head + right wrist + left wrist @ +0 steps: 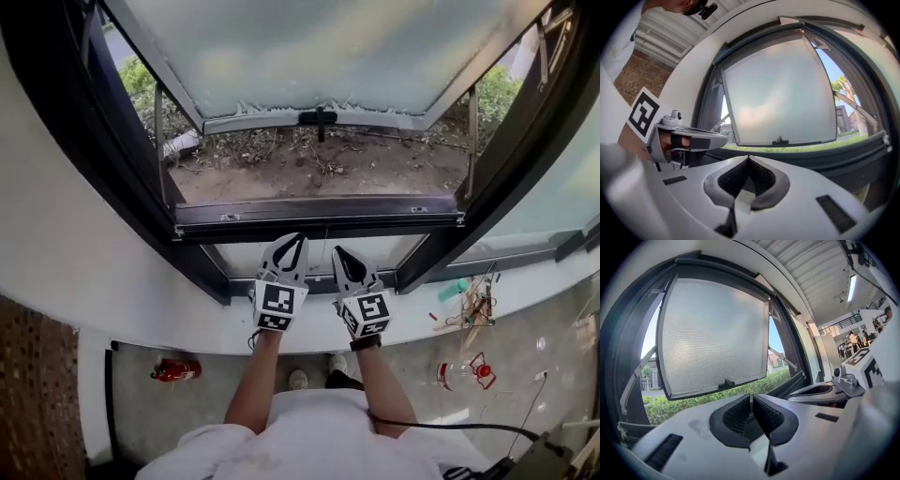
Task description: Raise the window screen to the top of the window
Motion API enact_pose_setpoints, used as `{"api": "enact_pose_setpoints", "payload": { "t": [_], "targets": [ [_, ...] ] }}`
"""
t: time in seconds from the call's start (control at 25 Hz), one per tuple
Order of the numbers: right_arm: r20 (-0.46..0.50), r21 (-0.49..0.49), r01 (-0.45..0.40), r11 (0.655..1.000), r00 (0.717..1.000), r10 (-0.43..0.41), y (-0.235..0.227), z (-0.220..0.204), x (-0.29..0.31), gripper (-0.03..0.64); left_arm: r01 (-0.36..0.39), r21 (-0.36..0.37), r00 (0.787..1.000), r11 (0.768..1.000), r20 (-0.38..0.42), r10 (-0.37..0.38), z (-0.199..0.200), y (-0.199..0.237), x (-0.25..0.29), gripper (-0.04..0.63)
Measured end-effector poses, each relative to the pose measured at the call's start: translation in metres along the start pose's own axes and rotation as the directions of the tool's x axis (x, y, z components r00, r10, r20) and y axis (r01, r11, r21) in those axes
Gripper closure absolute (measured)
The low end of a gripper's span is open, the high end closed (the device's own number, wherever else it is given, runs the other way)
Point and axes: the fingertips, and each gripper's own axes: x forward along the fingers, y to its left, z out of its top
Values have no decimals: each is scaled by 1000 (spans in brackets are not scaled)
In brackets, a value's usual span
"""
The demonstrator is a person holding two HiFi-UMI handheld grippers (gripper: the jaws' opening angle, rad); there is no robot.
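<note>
My L claw & R claw, both shut & empty, sit near the bottom rail; lifting w/o a grip, I risk slipping off.

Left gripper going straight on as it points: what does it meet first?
Likely nothing near: the left gripper aims through the open gap below the tilted-out sash, toward the hedge; depth unclear.

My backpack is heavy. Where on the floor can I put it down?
The grey floor is bare between the red canister and the person's shoes. Right of the shoes it is crowded: a bottle, a red thing, a cable.
</note>
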Motion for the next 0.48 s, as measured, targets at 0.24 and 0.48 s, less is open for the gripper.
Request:
{"api": "enact_pose_setpoints", "payload": {
  "t": [0.24, 0.48],
  "targets": [
    [-36, -54, -73, 996, 997, 71, -8, -8, 13, 614, 68, 223, 991, 972, -128, -40, -15, -7, 32, 594],
    [-103, -51, -61, 997, 993, 56, -28, -33, 14, 612, 178, 455, 936, 873, -351, -8, -60, -16, 48, 564]
  ]
}}
